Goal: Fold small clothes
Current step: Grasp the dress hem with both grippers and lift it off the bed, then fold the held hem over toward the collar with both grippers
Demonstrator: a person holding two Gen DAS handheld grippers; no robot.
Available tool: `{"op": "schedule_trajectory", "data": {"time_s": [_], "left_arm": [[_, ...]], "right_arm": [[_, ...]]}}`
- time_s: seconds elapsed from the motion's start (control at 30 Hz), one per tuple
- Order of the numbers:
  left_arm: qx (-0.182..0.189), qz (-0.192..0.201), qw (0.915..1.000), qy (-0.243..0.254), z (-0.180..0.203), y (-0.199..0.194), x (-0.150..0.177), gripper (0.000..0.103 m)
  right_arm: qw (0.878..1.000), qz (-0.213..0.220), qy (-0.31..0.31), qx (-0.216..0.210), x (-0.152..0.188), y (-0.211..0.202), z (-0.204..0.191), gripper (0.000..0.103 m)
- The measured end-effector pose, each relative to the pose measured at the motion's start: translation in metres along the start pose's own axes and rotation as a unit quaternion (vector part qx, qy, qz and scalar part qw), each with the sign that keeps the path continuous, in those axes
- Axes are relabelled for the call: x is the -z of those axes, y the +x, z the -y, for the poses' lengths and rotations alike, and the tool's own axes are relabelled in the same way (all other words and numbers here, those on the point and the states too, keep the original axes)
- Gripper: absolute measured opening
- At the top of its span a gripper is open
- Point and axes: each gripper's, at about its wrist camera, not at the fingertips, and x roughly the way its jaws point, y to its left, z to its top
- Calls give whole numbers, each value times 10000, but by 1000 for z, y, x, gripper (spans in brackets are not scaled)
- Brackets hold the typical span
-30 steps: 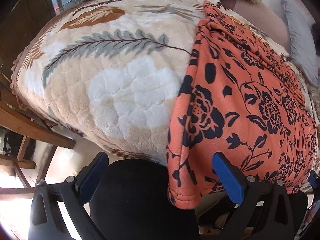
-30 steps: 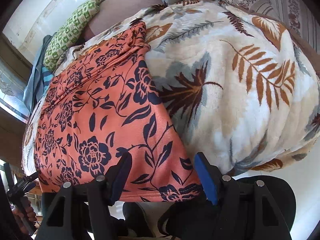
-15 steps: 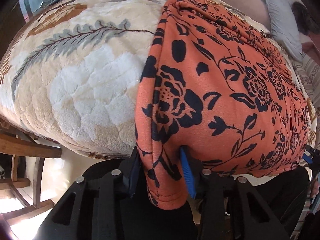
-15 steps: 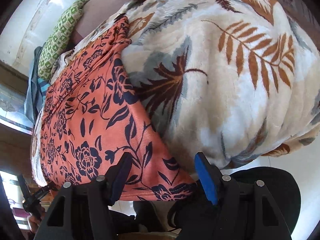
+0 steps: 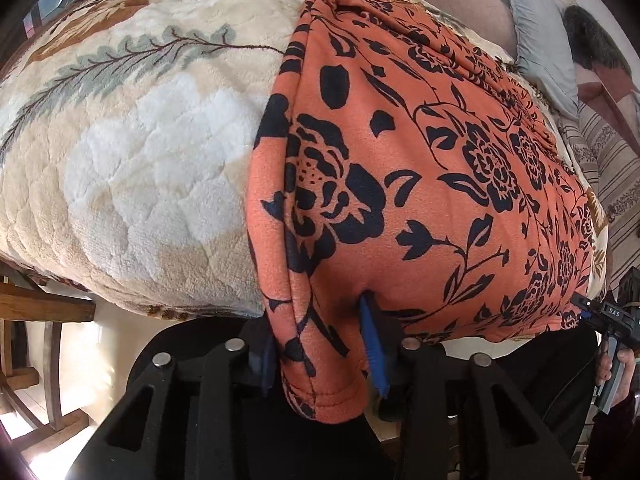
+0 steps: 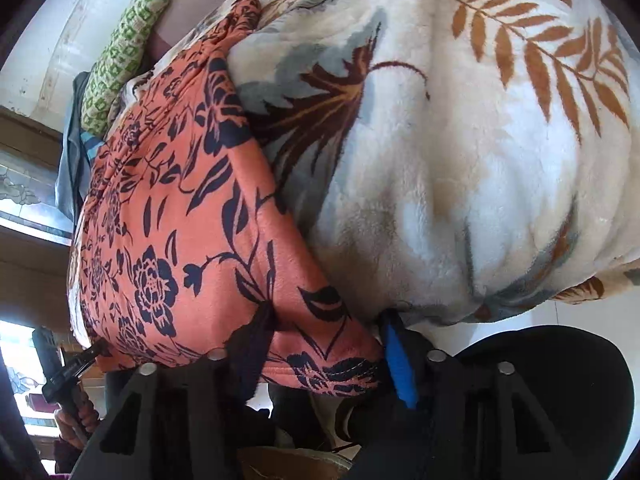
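Left wrist view: an orange garment (image 5: pixel 420 168) printed with black flowers lies spread on a plush blanket (image 5: pixel 132 168) patterned with leaves, which covers a bed. The garment's near corner hangs over the bed's edge. The left gripper (image 5: pixel 320 344) has that corner bunched between its blue-padded fingers (image 5: pixel 372 348), which are closing and already press on the cloth from both sides. At the far right edge the right gripper (image 5: pixel 600 316) meets the garment's other near corner, and a hand (image 5: pixel 616 364) wraps its handle; small white letters on that tool read "DAS". A grey pillow (image 5: pixel 536 28) lies at the head of the bed, and a wooden chair (image 5: pixel 36 320) stands at the lower left.

Right wrist view: the same garment (image 6: pixel 180 220) fills the left half, the blanket (image 6: pixel 460 140) the right. The right gripper (image 6: pixel 324 344) is closing on the garment's near corner at the hem; the cloth is gathered between the dark left finger and the blue pad (image 6: pixel 398 360) of the right one, and both touch it. A green patterned cushion (image 6: pixel 120 56) lies at the top left beside a pale wall. At the lower left the left gripper (image 6: pixel 86 360) shows at the garment's far corner, a hand (image 6: pixel 76 412) around its handle. No writing can be read here.
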Motion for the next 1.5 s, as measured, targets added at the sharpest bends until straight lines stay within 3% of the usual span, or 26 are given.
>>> {"op": "schedule_trajectory", "data": {"time_s": [0.07,0.1,0.2,0.3,0.43,0.7,0.9,1.27,1.4,1.5], "left_arm": [[62,0,10000,-36,-6,-6,1,19],[137,3,9999,-56,-7,-8,1,12],[262,74,9996,-74,-8,-16,1,9],[394,107,9991,-124,-14,-23,-2,8],[661,262,9974,-75,-20,-47,-7,8],[1114,666,9915,17,-22,-95,-25,8],[1235,951,9876,208,-15,-128,-48,8],[1455,1141,9827,82,-15,-150,-139,8],[1462,1058,9835,-128,-18,-139,-189,8],[1430,907,9851,-283,-18,-120,-231,8]], "right_arm": [[9995,-34,-298,112,2,-3,-11,17],[9987,-41,-460,209,3,-5,-18,13],[9977,-99,-661,76,3,-10,-29,6],[9961,-59,-884,-11,2,-20,-44,6],[9949,-45,-898,-449,-1,-34,-57,6],[9846,266,-131,-1724,-15,-77,-58,6],[9707,778,197,-2266,-35,-122,-55,6],[9483,1360,491,-2825,-83,-158,-60,6],[9460,1426,575,-2854,-127,-148,-67,6],[9469,1428,679,-2799,-178,-131,-72,6]]}}
